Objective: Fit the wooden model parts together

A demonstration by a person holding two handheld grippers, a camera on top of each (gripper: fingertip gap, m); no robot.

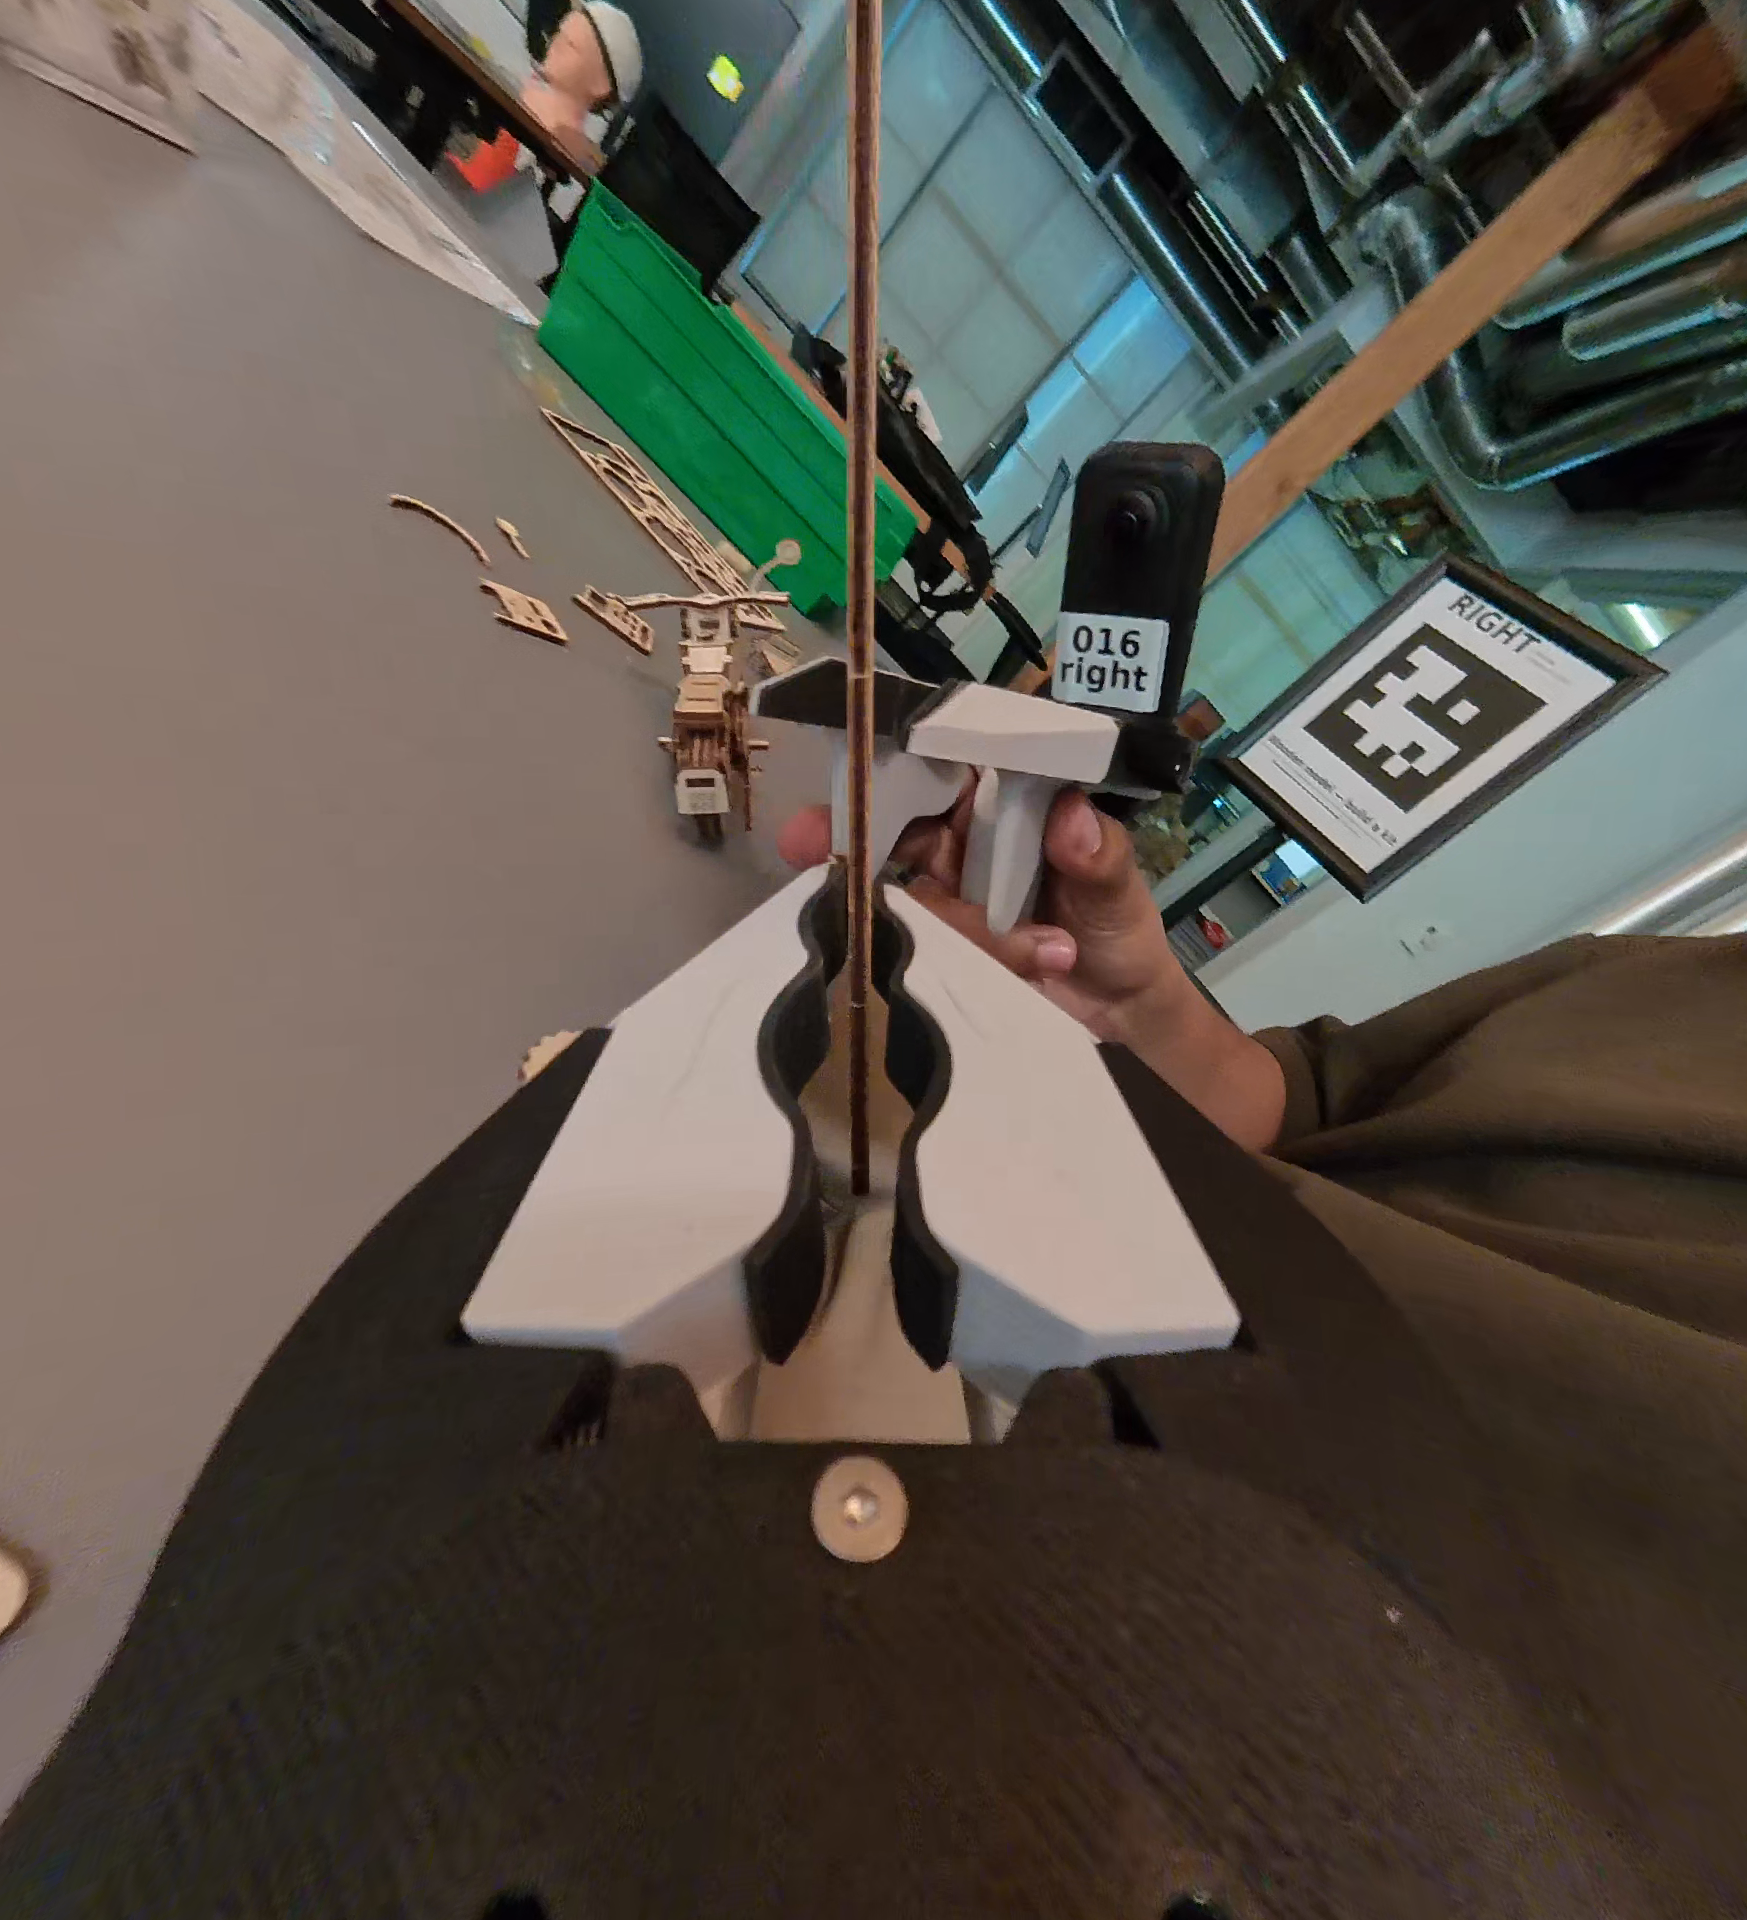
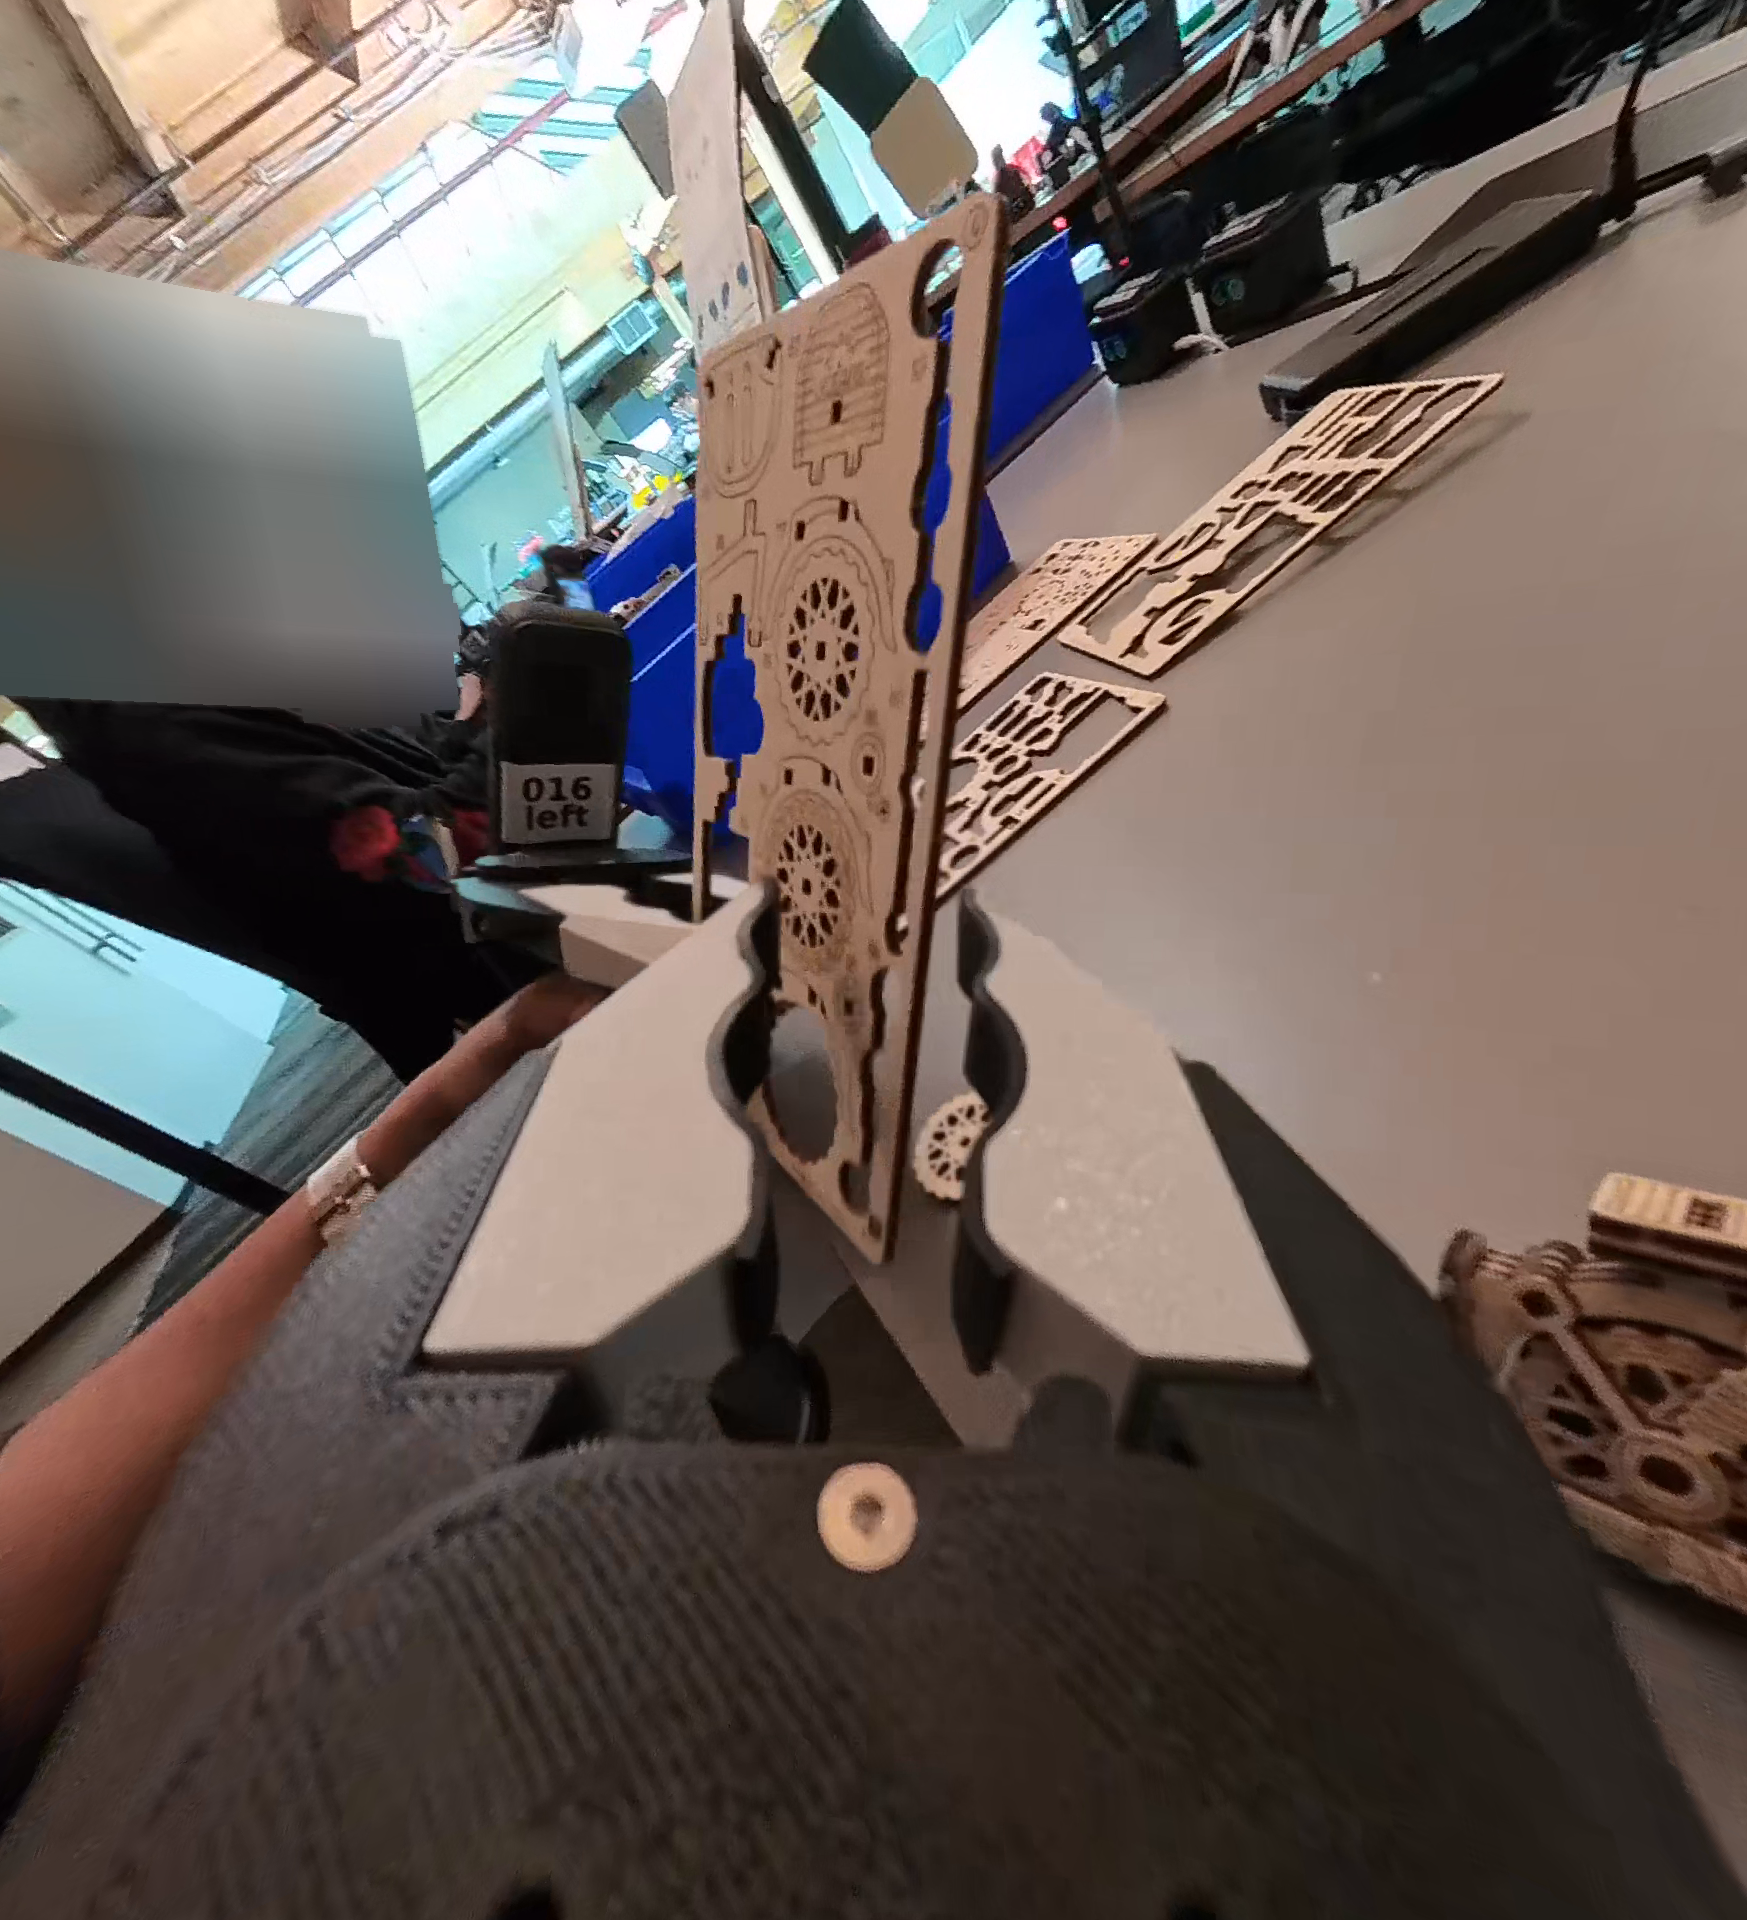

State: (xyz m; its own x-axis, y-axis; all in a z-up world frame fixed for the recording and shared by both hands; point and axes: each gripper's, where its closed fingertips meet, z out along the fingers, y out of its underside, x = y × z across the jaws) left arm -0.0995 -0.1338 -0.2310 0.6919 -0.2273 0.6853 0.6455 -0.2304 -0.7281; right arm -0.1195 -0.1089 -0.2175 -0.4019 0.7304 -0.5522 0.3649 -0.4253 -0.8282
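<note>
Grey tabletop (image 2: 1471, 831) carries everything, and spent cut-out sheets (image 2: 1274, 520) lie flat toward its far edge. The largest task piece is the wooden parts sheet (image 2: 838, 644), held upright off the table; the left wrist view sees it edge-on as a thin strip (image 1: 861, 520). The left gripper (image 1: 858, 914) is closed on the sheet's lower end, tips pinching the edge. The right gripper (image 2: 869, 935) straddles the same sheet with a clear gap on its right side, so it looks only partly closed and not gripping. A half-built wooden motorcycle (image 1: 708, 717) stands on the tabletop beyond the left gripper. Smallest, a loose spoked gear (image 2: 952, 1148) sits between the right fingers beside an empty round hole in the sheet. The step in hand seems to be freeing parts; next, the gear needs a secure pinch before fitting it to the model.
</note>
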